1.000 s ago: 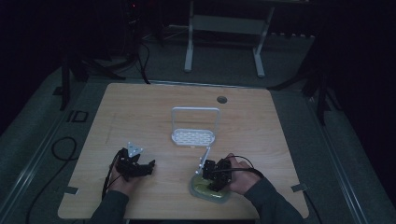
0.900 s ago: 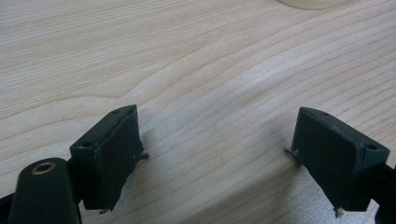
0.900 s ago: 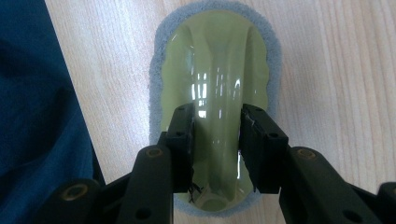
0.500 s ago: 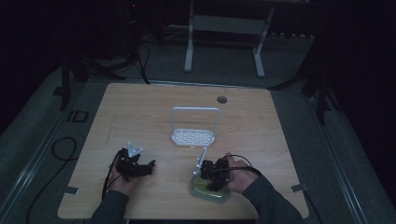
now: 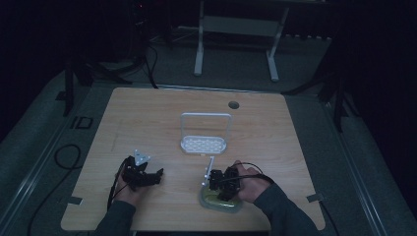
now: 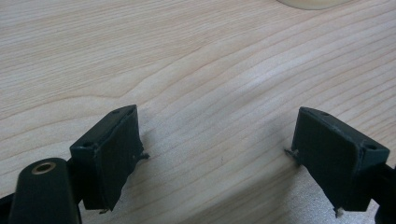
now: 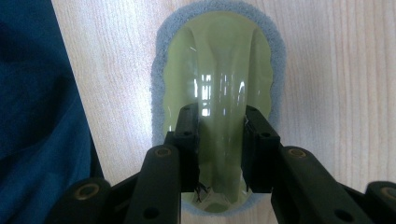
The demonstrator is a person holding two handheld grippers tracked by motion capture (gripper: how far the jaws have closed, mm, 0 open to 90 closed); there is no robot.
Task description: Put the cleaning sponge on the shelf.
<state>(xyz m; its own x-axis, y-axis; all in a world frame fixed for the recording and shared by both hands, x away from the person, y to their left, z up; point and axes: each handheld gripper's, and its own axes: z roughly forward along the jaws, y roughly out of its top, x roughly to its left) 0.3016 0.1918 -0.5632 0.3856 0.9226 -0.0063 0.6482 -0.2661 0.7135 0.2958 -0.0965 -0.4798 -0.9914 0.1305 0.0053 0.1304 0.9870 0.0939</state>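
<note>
Compared with the high view one second earlier, little differs: both grippers and the scrubber occupy nearly the same places in the lower part of the frame, the right hand having shifted only slightly over the scrubber.

Right gripper (image 7: 219, 140): clenched on the raised, glossy yellow-green grip of a scrubber (image 7: 219, 65), one jaw on each side of the central ridge. In the right gripper view the scrubber is an oval body edged by a grey-blue pad; its long axis runs from the bottom to the top of that frame, in line with the jaws, and its rounded far end points to the upper edge. In the high view the scrubber (image 5: 220, 201) lies flat on the wooden table (image 5: 147, 118), at lower centre-right, under the right gripper (image 5: 222, 183). A blue sleeve (image 7: 37, 140) fills the left of the right gripper view.

Left gripper (image 6: 217, 154): released, jaws wide apart above bare wood; in the high view it (image 5: 142, 174) sits at lower left, well apart from the scrubber.

A white perforated rack (image 5: 204, 142) with an upright hoop stands at frame centre.
</note>
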